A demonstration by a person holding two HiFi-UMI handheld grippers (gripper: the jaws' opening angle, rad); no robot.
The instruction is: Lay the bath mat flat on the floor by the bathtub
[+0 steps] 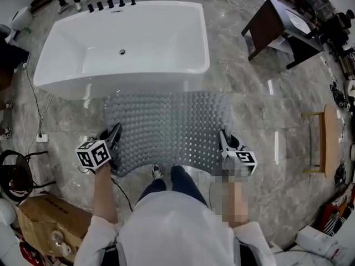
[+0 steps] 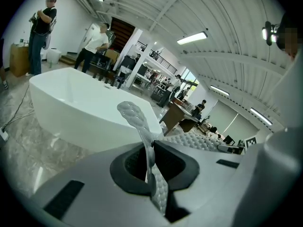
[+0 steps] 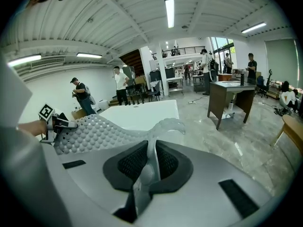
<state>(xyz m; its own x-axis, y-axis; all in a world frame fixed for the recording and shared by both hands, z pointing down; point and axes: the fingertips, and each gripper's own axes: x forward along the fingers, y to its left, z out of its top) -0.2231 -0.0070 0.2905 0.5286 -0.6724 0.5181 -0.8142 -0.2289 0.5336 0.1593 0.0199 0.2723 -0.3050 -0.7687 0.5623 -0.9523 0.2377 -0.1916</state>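
A clear, bumpy bath mat [image 1: 169, 127] hangs stretched between my two grippers, above the grey marble floor just in front of the white bathtub [image 1: 125, 43]. My left gripper [image 1: 112, 139] is shut on the mat's near left corner, and in the left gripper view the mat's edge [image 2: 139, 122] sticks up from between the closed jaws. At the near right corner my right gripper [image 1: 226, 143] is shut on the mat, whose edge [image 3: 163, 126] curls out of the jaws. The mat's far edge lies close to the tub's side.
A dark wooden desk [image 1: 277, 26] stands at the back right and a wooden stool [image 1: 324, 140] at the right. A cardboard box [image 1: 47, 220] and cables lie at the left. My feet [image 1: 158, 173] stand just behind the mat. People stand beyond the tub [image 2: 42, 32].
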